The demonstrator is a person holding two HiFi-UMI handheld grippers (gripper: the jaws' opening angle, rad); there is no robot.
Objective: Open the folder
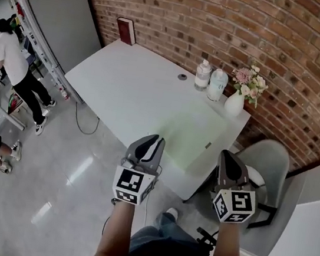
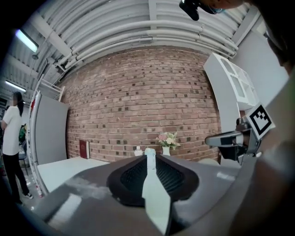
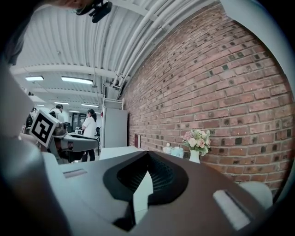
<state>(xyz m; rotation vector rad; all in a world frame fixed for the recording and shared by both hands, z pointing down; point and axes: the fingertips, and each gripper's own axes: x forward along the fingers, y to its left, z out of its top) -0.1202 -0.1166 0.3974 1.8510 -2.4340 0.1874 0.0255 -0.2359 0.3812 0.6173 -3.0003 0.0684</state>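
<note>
A flat pale green folder (image 1: pixel 197 137) lies closed on the white table (image 1: pixel 131 84), near its front right corner, with a small dark tab at its right edge. Both grippers hover at the table's near edge and point toward the brick wall. My left gripper (image 1: pixel 157 138) is just left of the folder. In the left gripper view its jaws (image 2: pixel 150 156) stand a narrow crack apart with nothing between them. My right gripper (image 1: pixel 228 154) is beyond the folder's right side, and its tips (image 3: pixel 148 153) meet on nothing. Neither gripper touches the folder.
At the back of the table stand two bottles (image 1: pixel 202 75) and a white vase of flowers (image 1: pixel 235 100). A red book (image 1: pixel 126 30) leans on the wall. A grey chair (image 1: pixel 268 164) is at the right, a grey panel (image 1: pixel 63 17) at the left. People (image 1: pixel 12 60) stand far left.
</note>
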